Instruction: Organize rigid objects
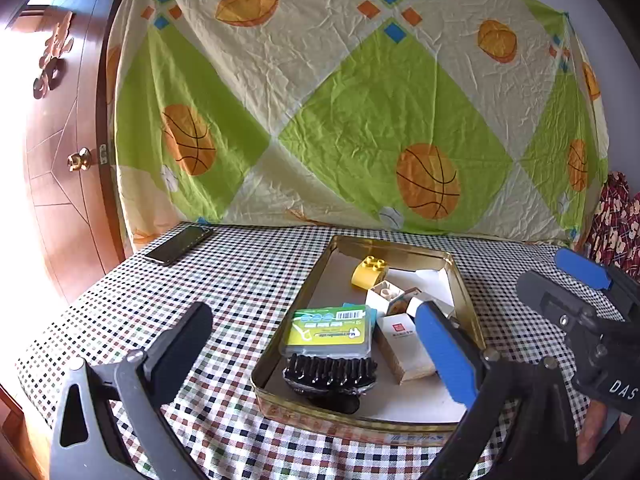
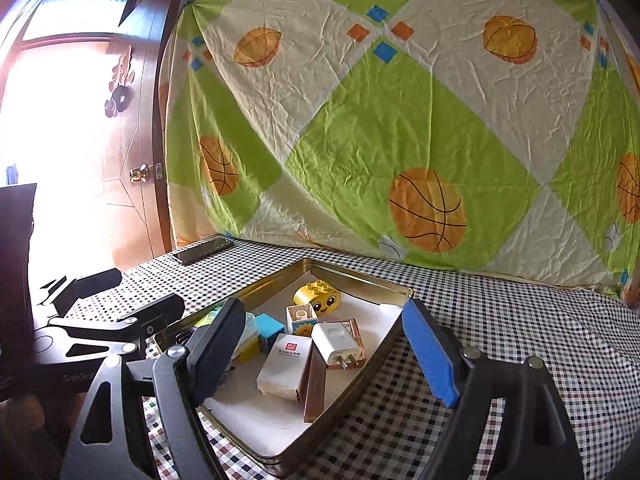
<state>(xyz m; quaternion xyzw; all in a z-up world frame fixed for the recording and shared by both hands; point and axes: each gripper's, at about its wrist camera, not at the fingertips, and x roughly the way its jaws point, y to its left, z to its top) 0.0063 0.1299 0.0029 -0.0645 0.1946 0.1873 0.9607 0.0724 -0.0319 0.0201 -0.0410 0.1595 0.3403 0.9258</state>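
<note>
Two claws, both spread wide with nothing between the pads: left claw and right claw hang above the gold tin tray on the checkered bench. All rigid items sit inside the tray: yellow toy brick, white charger, white box, blue cube, green-label plastic case lying on a black brush. Phone lies apart at the bench's far left corner.
</note>
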